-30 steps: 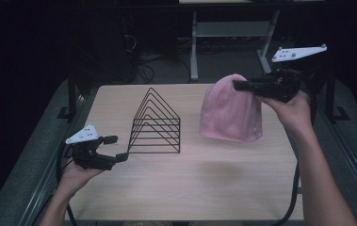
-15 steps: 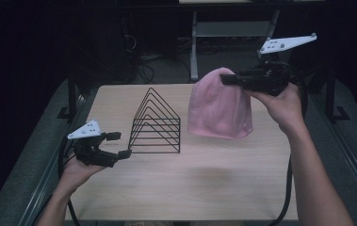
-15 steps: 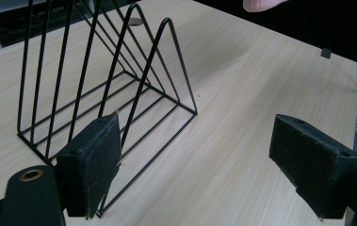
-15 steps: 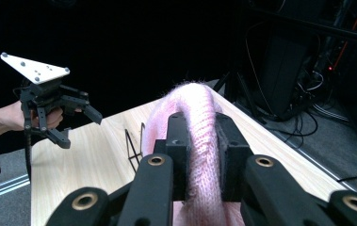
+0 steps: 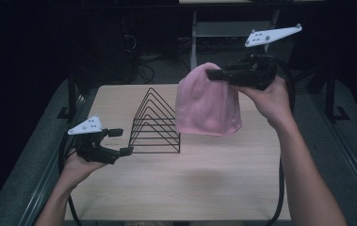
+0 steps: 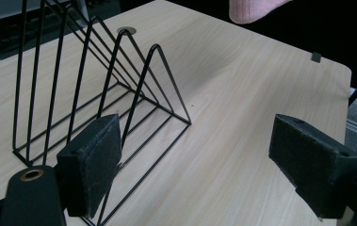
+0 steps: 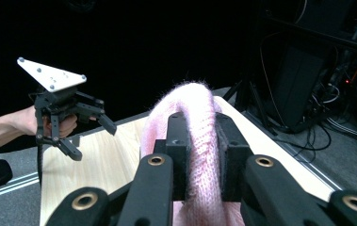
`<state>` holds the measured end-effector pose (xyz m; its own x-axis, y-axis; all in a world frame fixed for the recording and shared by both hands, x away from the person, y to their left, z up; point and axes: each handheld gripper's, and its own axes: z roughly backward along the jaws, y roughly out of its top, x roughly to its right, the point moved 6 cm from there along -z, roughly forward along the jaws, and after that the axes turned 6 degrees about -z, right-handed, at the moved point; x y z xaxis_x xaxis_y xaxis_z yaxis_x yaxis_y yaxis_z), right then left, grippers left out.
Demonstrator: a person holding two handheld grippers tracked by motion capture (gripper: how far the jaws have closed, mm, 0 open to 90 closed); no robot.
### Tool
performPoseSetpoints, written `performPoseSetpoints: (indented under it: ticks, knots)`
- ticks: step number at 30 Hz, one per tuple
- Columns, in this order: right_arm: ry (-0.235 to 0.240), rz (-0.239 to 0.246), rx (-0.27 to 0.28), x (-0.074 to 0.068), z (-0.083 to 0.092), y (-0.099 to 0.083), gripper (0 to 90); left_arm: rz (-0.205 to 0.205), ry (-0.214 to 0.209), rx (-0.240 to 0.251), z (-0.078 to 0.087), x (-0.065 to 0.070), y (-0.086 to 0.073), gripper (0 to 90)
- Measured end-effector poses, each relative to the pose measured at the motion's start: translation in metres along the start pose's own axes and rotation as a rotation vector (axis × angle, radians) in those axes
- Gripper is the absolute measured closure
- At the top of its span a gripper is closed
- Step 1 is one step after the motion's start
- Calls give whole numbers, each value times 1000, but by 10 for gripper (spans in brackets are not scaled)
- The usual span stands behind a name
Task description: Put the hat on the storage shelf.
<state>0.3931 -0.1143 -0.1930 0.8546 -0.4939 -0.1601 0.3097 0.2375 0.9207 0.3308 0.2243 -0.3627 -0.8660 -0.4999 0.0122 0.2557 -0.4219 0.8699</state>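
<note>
The right gripper (image 5: 214, 74) is clenched on a pink knit hat (image 5: 207, 101), hanging above the pale wooden table (image 5: 204, 183) at about one o'clock. The left gripper (image 5: 120, 141), jaws spread and empty, rests at nine o'clock beside a black wire rack (image 5: 156, 123). The room around is dark, with cables on the floor behind.

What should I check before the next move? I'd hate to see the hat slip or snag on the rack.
1. Right gripper shut on hat: ok.
2. Hat clear of table: ok, it hangs above.
3. Hat clear of rack: ok, beside it, apart.
4. Left gripper open, holding nothing: ok.
5. Rack upright on the table: ok.
6. Grip depth on the knit: cannot tell.
</note>
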Motion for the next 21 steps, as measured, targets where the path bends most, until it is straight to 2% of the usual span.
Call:
performPoseSetpoints:
  ticks: [14,16,21]
  knots:
    - [52,29,11,-15,-22,18,780,-16,-31,-13,-7,-1,12,172]
    - [59,31,10,-16,-26,20,780,-22,-41,-9,-7,-2,13,201]
    - [75,38,4,-21,-36,25,780,-16,-51,-1,-6,-3,17,204]
